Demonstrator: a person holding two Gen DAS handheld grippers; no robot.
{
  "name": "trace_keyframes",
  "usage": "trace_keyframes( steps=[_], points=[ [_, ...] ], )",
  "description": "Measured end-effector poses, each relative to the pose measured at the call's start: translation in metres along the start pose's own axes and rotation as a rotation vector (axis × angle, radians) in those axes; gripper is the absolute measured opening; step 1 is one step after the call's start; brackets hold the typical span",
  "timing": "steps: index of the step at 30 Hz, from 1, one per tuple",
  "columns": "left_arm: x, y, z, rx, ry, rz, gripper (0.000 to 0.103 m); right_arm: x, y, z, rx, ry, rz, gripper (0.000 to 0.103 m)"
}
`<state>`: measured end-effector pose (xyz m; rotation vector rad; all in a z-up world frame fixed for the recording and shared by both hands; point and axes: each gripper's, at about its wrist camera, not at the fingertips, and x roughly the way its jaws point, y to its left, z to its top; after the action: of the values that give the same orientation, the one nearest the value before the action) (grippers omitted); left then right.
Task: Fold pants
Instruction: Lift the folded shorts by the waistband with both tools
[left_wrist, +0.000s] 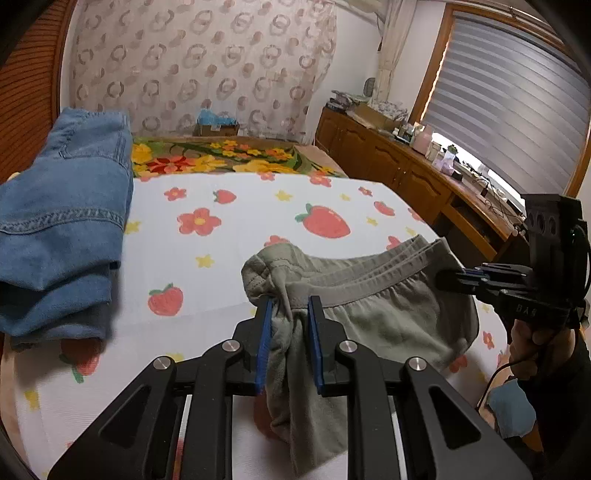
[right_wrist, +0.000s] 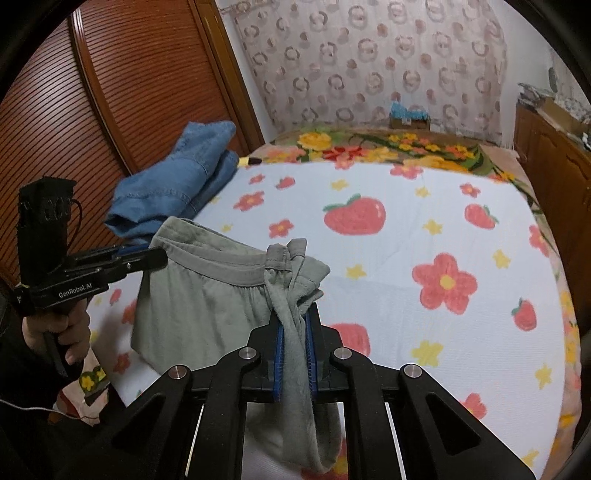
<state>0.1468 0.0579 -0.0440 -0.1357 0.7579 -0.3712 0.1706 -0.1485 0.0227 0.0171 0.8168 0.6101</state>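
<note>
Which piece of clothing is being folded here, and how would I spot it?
Start at the bed sheet printed with strawberries and flowers. Above its near edge hang the grey-green pants, stretched by the waistband between the left gripper and the right gripper. The only other garment is blue denim, lying untouched.

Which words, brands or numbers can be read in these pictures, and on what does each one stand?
"GenRobot.AI": white print on the side of the left gripper, seen from the right wrist camera.
White marks on the side of the right gripper, seen from the left wrist camera: too small and blurred to read.
Nothing readable on the grey pants or the blue jeans.
</note>
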Motion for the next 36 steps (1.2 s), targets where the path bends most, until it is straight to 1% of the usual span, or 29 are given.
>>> trace_keyframes(
  steps=[11,20,30,36],
  points=[
    [-0.025,-0.001,0.016,0.010,-0.089,0.014,0.020,-0.017,0.011,0.020,-0.079,-0.076,-0.001,0.010],
    [-0.046,0.006,0.031,0.027,-0.164,0.044,0.020,-0.015,0.019,0.037,-0.137,-0.105,0.005,0.010],
    [-0.065,0.026,0.047,0.036,-0.239,0.085,0.020,-0.010,0.037,0.060,-0.227,-0.131,0.009,0.010],
    [-0.071,0.046,0.055,0.028,-0.269,0.107,0.020,0.000,0.044,0.072,-0.267,-0.139,0.016,0.010]
  ],
)
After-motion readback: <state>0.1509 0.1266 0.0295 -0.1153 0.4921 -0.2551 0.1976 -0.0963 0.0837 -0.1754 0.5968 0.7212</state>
